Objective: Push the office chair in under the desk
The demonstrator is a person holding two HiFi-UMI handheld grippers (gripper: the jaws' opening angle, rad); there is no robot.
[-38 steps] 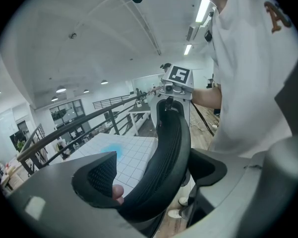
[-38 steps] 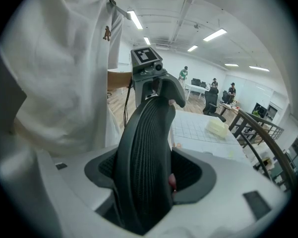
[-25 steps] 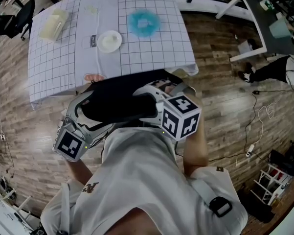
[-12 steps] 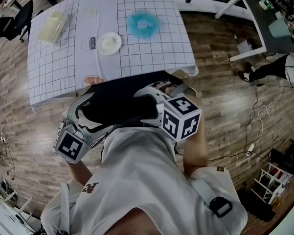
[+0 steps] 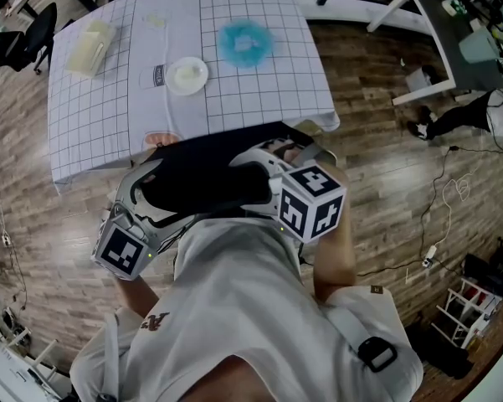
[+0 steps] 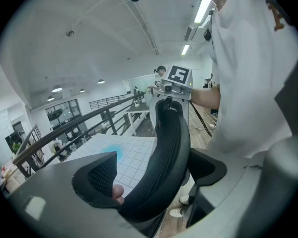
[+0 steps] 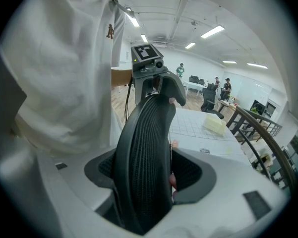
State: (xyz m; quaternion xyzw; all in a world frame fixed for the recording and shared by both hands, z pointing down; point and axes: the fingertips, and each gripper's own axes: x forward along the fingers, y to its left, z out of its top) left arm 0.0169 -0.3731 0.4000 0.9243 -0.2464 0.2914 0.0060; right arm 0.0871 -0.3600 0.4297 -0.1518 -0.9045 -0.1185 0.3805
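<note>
Clamping the office chair (image 5: 202, 174) by its backrest, left gripper (image 6: 153, 182) and right gripper (image 7: 148, 178) each have wide-set jaws pressed on the mesh. The chair sits at the counter's (image 5: 109, 115) near edge. An even, level push should keep it straight.

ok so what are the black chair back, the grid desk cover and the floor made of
Curved black chair back: looks like woven mesh in a matte plastic frame; fine ribbed weave shows. White grid-patterned desk cover: probably cloth or thin vinyl; its edge drapes and wrinkles. Brown floor: wood or wood-look laminate; plank seams and grain.
</note>
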